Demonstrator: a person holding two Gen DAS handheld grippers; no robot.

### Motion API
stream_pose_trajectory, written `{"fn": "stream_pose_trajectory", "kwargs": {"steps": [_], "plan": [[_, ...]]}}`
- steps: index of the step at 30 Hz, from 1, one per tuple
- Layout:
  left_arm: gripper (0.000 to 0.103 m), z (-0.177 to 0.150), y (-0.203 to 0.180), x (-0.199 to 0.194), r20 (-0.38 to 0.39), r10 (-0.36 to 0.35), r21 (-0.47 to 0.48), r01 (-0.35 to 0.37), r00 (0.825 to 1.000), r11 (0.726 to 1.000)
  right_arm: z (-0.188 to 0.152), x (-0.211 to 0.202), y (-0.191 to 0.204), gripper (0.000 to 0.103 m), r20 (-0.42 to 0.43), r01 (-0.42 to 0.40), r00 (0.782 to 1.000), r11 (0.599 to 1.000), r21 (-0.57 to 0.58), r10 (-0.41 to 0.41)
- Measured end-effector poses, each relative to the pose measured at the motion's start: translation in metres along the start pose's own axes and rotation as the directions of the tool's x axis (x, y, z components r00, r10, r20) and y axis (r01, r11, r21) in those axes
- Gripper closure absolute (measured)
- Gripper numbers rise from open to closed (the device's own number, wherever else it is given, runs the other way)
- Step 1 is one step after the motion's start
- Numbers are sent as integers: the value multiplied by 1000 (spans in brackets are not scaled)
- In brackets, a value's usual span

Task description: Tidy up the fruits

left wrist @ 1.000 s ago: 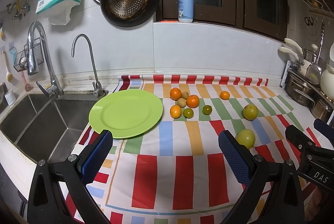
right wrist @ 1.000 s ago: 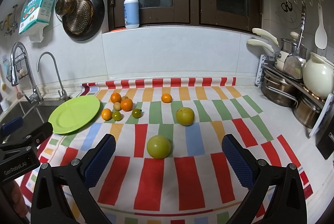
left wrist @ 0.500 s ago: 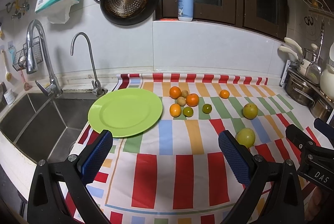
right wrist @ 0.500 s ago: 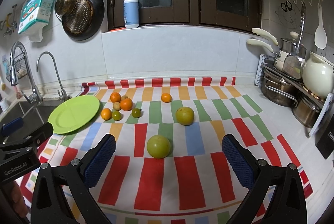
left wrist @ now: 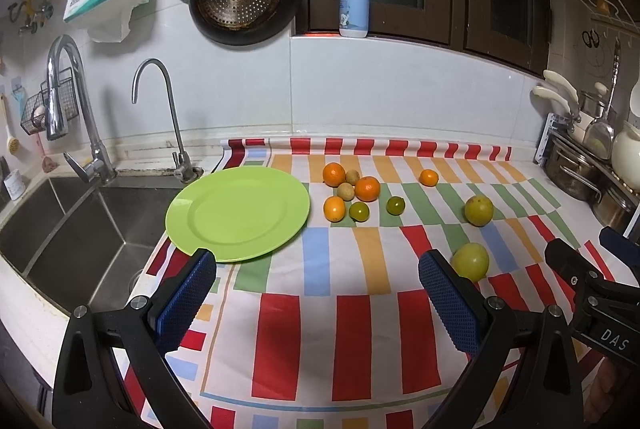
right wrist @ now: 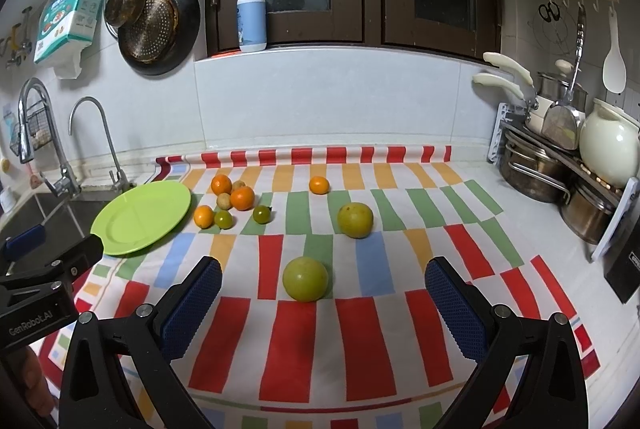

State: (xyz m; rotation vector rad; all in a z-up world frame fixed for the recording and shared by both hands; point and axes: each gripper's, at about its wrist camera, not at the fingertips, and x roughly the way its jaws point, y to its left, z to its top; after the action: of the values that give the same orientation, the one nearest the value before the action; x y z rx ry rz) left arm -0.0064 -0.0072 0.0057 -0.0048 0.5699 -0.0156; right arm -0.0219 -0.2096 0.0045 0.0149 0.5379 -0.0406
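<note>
An empty green plate (left wrist: 238, 213) (right wrist: 142, 216) lies at the left of a striped cloth, beside the sink. A cluster of small oranges (left wrist: 367, 188) (right wrist: 242, 198), brown and green fruits lies just right of it. One small orange (left wrist: 429, 177) (right wrist: 319, 185) sits apart. Two large yellow-green fruits lie nearer: one (left wrist: 478, 210) (right wrist: 355, 220) farther back, one (left wrist: 471, 262) (right wrist: 305, 278) just ahead of my right gripper (right wrist: 322, 303). My left gripper (left wrist: 316, 299) hovers over the cloth near the plate's front edge. Both grippers are open and empty.
A steel sink (left wrist: 60, 225) with two taps lies left of the plate. Pots and a white jug (right wrist: 608, 149) stand on a rack at the right. Pans hang on the wall (left wrist: 244, 1). A soap bottle (right wrist: 251, 17) stands on the sill.
The left gripper has drifted very slightly; the scene sits a touch higher in its view. The right gripper and all the fruits have not moved.
</note>
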Motion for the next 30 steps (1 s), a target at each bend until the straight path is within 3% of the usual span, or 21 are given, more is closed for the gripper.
{"fn": "stream_pose_trajectory", "kwargs": {"steps": [21, 30], "plan": [[0, 15, 5, 53, -65, -80, 79, 85, 995, 993, -4, 42, 0, 1, -116, 23, 993, 999, 44, -18], [19, 24, 2, 94, -86, -107, 121, 117, 991, 986, -7, 76, 4, 6, -182, 57, 982, 996, 73, -42]]}}
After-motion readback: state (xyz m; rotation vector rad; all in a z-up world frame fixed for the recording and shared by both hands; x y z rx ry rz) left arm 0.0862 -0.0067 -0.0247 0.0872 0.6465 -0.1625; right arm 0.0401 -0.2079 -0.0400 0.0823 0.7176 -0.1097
